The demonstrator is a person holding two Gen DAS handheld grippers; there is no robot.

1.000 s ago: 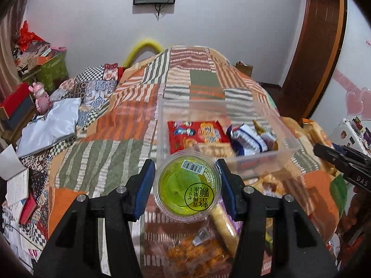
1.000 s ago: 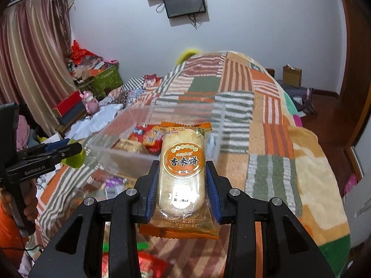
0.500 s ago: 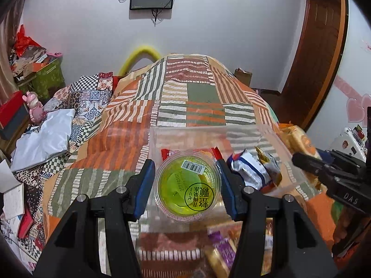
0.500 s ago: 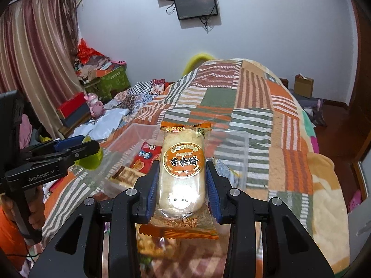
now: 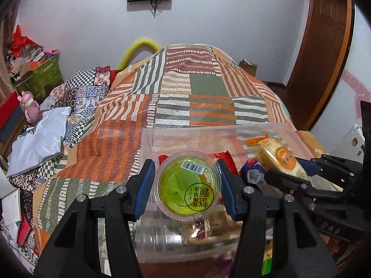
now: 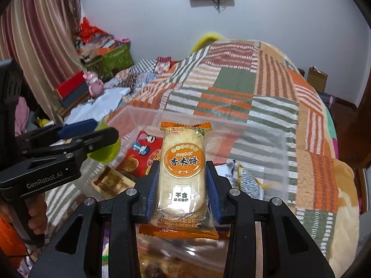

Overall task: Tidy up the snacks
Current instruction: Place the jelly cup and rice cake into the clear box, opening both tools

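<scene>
Between the blue pads of the left tongs point(image 5: 186, 186) sits a green jelly cup point(image 5: 187, 185), pinched by its round wall with the sealed lid facing the camera; gripping across the widest part keeps the cup from tipping or slipping out. The right tongs point(image 6: 183, 183) are pressed together on a rice cracker packet point(image 6: 182, 173), held lengthwise along the fingers with its crimped orange ends free at front and back, so the pads bear on the firm cracker and not on loose film.

Just ahead of and below both pairs of tongs lies the clear plastic bin point(image 5: 208, 132), resting on the patchwork quilt point(image 5: 197, 88) of the bed. Both tongs tilt downward over its near part, which suggests each snack is being brought in for release inside. Already in the bin, beyond the left tongs, are a red snack bag point(image 6: 146, 148) and, off to the right, a blue-and-white wrapper point(image 6: 248, 180); a brown packet point(image 5: 208, 227) lies under the jelly cup.

The two tongs hang close side by side, the right pair just right of the left, so the likely care is to drop each item in its own spot without the fingers knocking together. More loose snacks show dimly below the tongs, so the sorting looks partway done.
</scene>
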